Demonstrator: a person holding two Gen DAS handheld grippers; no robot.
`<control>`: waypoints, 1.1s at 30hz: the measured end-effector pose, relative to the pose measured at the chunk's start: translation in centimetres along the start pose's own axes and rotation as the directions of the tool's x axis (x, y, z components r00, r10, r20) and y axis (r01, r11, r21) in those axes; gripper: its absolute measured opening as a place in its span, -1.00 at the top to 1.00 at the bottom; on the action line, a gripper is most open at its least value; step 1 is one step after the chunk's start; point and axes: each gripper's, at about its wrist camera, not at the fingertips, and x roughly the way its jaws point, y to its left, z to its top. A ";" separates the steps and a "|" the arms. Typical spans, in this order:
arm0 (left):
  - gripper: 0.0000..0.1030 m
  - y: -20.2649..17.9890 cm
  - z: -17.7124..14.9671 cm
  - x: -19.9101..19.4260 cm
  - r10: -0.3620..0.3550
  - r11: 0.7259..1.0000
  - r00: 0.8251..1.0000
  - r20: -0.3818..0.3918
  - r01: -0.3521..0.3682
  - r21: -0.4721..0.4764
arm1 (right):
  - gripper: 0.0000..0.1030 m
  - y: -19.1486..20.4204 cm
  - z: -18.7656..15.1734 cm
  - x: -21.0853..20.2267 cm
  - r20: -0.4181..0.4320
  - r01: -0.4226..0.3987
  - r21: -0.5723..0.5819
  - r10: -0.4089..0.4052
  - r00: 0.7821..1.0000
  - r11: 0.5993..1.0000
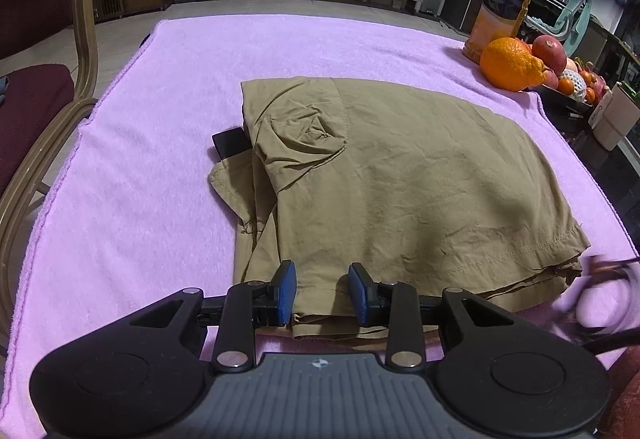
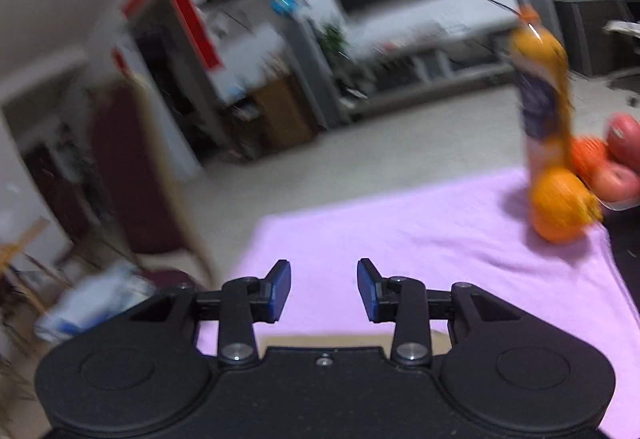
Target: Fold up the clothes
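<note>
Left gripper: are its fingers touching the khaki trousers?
Cannot tell. In the left wrist view the open left gripper straddles the trousers' near edge, but no view plainly shows contact or a gap.

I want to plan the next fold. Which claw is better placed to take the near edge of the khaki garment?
Left. The left claw is open, its fingers either side of the khaki garment's near edge. The right claw is open over the pink towel, holding nothing.

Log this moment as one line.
pants: folded on pink towel | left gripper: open, over near hem | right gripper: open, empty, blurred
</note>
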 end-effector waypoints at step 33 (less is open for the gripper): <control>0.34 -0.4 -0.1 0.1 0.019 1.000 1.000 0.006 -0.019 0.017 | 0.65 -10.1 -4.0 8.2 -0.196 0.442 0.091 -0.420 0.886 0.892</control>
